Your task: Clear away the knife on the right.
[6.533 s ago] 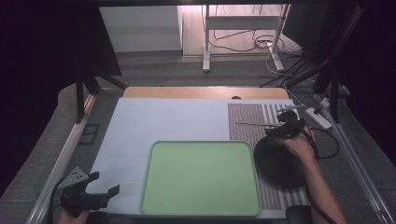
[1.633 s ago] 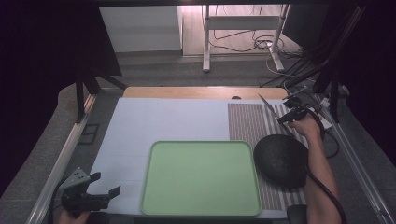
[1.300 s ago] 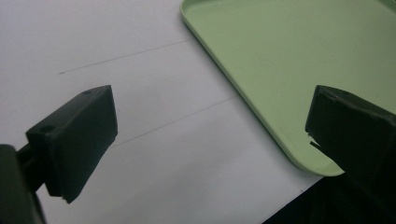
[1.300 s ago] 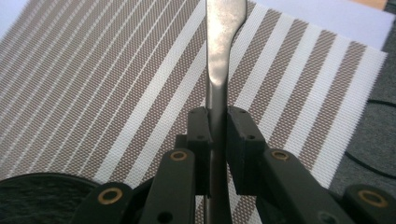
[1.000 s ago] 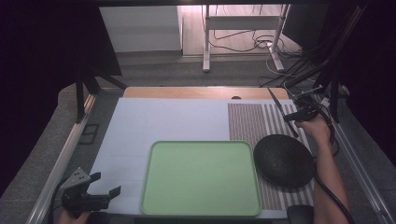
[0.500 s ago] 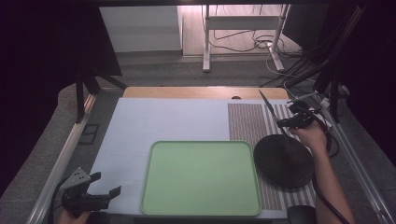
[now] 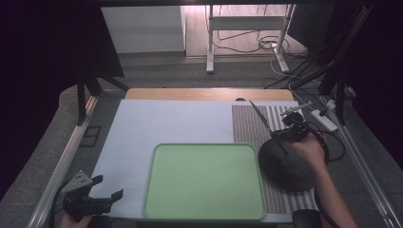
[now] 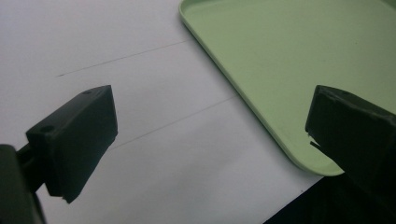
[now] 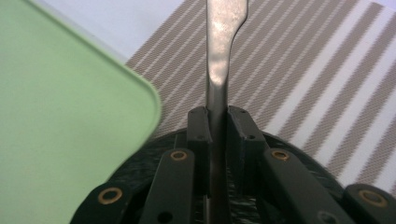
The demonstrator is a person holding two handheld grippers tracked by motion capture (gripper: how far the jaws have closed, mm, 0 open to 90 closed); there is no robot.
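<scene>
My right gripper (image 7: 288,132) is shut on a thin metal utensil (image 7: 260,116) that slants up and to the left from its jaws. It hovers over the far edge of a round black plate (image 7: 284,166) on the striped placemat (image 7: 245,126). In the right gripper view the utensil's flat stem (image 9: 219,51) runs straight out between the closed jaws of the right gripper (image 9: 217,122), with the black plate (image 9: 133,175) below. My left gripper (image 7: 108,186) rests open at the table's front left corner. In the left gripper view the left gripper (image 8: 210,135) has nothing between its jaws.
A light green tray (image 7: 204,180) lies on the white mat (image 7: 157,123), its right rim next to the plate. The tray's near corner (image 8: 280,60) lies ahead of the left jaws. A power strip (image 7: 323,119) and cables lie past the table's right edge.
The right gripper, holding the utensil, has come from the table's far right edge leftward and nearer, to above the plate's far edge. The left gripper has stayed put.
</scene>
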